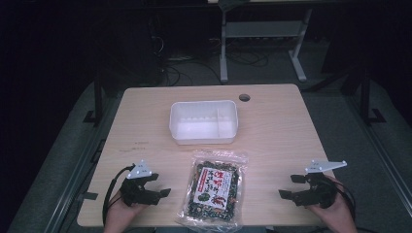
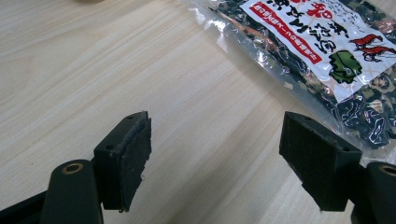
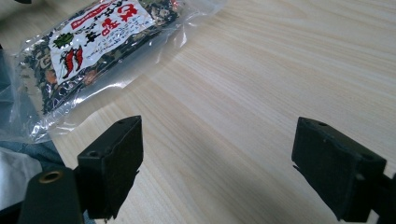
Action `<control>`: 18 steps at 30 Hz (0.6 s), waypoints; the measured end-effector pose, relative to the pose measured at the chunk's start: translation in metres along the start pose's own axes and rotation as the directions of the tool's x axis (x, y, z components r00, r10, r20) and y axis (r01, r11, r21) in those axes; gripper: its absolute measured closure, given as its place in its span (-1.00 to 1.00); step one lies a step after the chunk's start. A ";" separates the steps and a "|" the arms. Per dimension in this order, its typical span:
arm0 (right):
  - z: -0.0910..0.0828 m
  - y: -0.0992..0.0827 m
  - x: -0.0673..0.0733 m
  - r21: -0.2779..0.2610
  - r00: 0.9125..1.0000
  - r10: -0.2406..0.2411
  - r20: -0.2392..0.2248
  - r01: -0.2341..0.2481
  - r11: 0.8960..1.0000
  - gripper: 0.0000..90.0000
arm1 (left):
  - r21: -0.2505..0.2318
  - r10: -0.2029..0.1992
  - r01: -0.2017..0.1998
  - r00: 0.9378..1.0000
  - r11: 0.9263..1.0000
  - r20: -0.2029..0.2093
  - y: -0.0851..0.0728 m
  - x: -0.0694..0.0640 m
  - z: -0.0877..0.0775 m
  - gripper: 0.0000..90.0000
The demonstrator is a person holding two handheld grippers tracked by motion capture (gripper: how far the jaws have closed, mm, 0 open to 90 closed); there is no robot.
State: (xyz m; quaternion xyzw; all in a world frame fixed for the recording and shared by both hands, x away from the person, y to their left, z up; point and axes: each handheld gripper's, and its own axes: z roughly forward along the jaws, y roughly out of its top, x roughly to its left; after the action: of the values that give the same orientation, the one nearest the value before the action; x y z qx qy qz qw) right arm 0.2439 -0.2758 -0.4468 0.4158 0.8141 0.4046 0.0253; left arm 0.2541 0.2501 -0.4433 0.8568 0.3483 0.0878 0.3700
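Here a pale wooden table [image 1: 272,121] stands in a dark room, both tools spread wide, empty.

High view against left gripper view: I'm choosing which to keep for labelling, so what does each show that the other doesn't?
High view alone: the white rectangular plastic bin behind the snack bag, the round hole in the tabletop, the right gripper, both hands and the floor.

Left gripper view alone: a close look at the left gripper with jaws wide apart over bare wood, and the bag's red shrimp print.

Both: the clear plastic snack bag with a white and red label and the light wooden table.
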 end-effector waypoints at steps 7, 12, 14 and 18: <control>0.002 0.001 0.001 0.000 1.000 0.001 -0.006 -0.001 1.000 -0.64 | 0.003 0.016 -0.016 1.000 1.000 0.014 0.002 -0.001 0.001 -0.33; 0.005 0.005 -0.001 0.003 1.000 0.011 -0.011 -0.011 1.000 -0.63 | 0.010 0.043 -0.044 0.998 0.999 0.038 0.007 -0.008 0.005 -0.22; 0.006 0.006 -0.001 0.003 1.000 0.010 -0.017 -0.010 1.000 -0.62 | 0.019 0.057 -0.058 0.998 0.998 0.037 0.009 -0.009 0.006 -0.19; 0.008 0.011 -0.002 0.002 1.000 0.014 -0.018 -0.014 1.000 -0.62 | 0.028 0.064 -0.065 0.996 0.997 0.057 0.012 -0.012 0.006 -0.09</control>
State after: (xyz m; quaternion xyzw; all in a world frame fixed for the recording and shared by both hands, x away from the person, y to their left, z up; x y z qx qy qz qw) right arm 0.2551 -0.2681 -0.4458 0.4177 0.8119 0.4077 0.0145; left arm 0.2543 0.2333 -0.4377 0.8751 0.3113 0.0703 0.3639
